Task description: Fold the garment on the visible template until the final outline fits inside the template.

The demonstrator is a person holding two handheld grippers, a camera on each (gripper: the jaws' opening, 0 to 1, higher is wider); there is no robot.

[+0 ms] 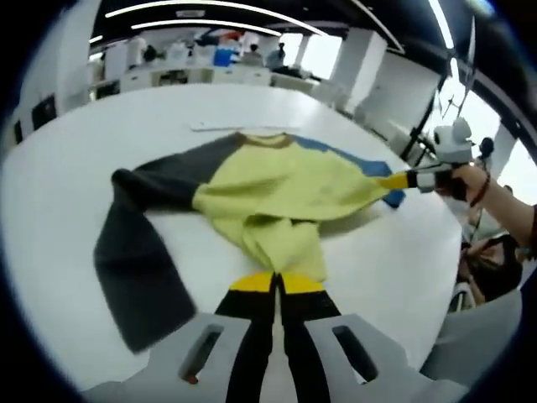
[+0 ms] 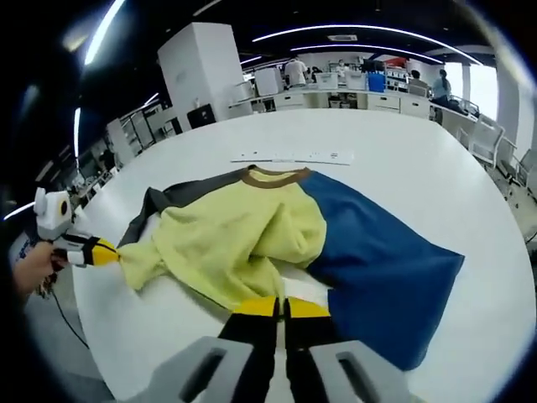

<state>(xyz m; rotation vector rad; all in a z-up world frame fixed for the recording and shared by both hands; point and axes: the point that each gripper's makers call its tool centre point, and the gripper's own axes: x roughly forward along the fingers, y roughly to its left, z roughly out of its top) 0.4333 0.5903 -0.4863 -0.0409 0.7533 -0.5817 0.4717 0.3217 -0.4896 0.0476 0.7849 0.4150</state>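
A sweater lies on the white table [image 1: 75,168], with a yellow body [image 1: 285,185], a dark grey sleeve [image 1: 138,260] and a blue sleeve [image 2: 377,260]. Its brown collar [image 2: 273,176] points to the far side. My left gripper [image 1: 275,283] is shut on the bunched yellow hem right in front of it. In the right gripper view the left gripper [image 2: 94,251] pinches a stretched yellow corner at the left. My right gripper [image 2: 281,306] is shut on the yellow fabric too. From the left gripper view the right gripper [image 1: 411,179] pulls a yellow corner out to the right, over the blue part.
A thin white strip [image 2: 289,157] lies flat on the table just beyond the collar. A person's hand [image 1: 470,180] holds the right gripper near the table's right edge. Desks, chairs and people stand in the office far behind the table.
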